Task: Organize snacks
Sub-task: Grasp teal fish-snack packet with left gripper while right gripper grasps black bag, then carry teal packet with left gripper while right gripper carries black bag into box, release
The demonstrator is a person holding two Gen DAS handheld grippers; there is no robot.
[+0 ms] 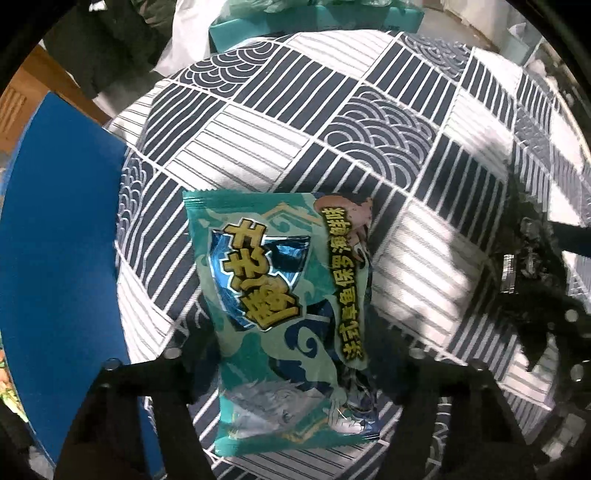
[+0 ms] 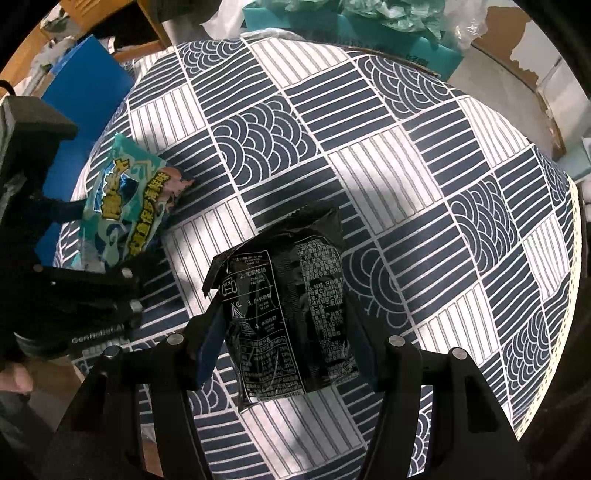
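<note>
Left wrist view: left gripper [image 1: 291, 354] points down at a round table with navy-and-white patterned cloth [image 1: 369, 122]. A teal snack packet [image 1: 284, 295] with yellow lettering sits lower centre of the frame, its lower half between the two black fingers [image 1: 173, 373]. Fingers stand about half open, close beside the packet's edges; can't tell if the pads actually press it. Blue box [image 1: 62, 229] at left edge of frame. Part of the other gripper, dark, at right edge.

Right wrist view: right gripper [image 2: 284, 332] holds a black snack packet [image 2: 288, 310] with white print, lower centre of frame. Both fingers [image 2: 207, 347] press its sides, part-way open around it, and the packet hangs clear above the cloth [image 2: 406, 166], shadow beneath. The teal packet [image 2: 129, 210] shows at left of frame, on the table near its edge, with the left gripper [image 2: 85, 280] over its lower end. Blue box [image 2: 88, 70] upper left. Teal box with crumpled green paper [image 2: 354, 18] at top of frame, behind the table.
</note>
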